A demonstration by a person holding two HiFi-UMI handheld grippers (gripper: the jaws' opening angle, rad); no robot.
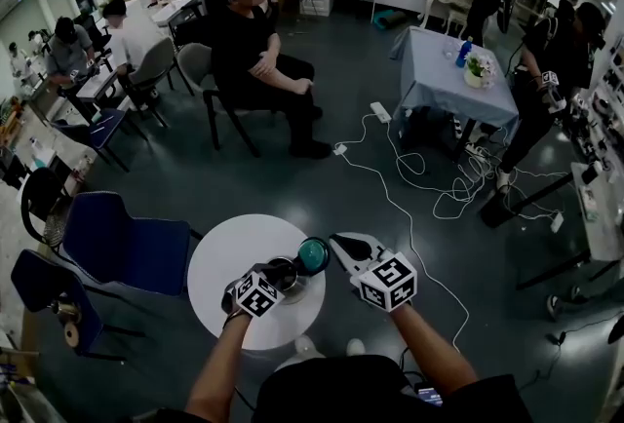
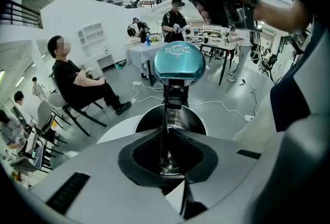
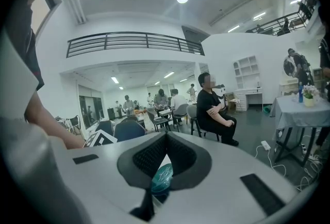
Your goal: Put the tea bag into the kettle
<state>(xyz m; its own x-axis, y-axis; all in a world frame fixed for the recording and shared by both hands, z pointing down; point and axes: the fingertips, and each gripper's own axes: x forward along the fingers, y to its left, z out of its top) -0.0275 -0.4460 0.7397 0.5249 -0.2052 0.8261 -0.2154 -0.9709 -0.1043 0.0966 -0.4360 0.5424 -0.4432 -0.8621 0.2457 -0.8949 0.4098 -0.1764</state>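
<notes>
A steel kettle [image 1: 290,277] stands on the round white table [image 1: 219,265] with its teal lid [image 1: 314,254] tipped up and open. My left gripper [image 1: 276,277] hovers right over the kettle mouth [image 2: 170,121]. In the left gripper view the left gripper [image 2: 165,133] is shut on a thin dark string [image 2: 164,120] that hangs down into the kettle; the tea bag itself is hidden. The teal lid [image 2: 179,61] rises upright behind the opening. My right gripper [image 1: 339,242] sits just right of the lid, shut, with nothing seen between its tips [image 3: 166,134]. The teal lid [image 3: 162,179] shows below its jaws.
A blue chair [image 1: 127,244] stands left of the table. A seated person in black [image 1: 258,70] is beyond it. White cables [image 1: 419,187] trail across the floor to the right. A table with a grey cloth [image 1: 453,80] stands at the far right.
</notes>
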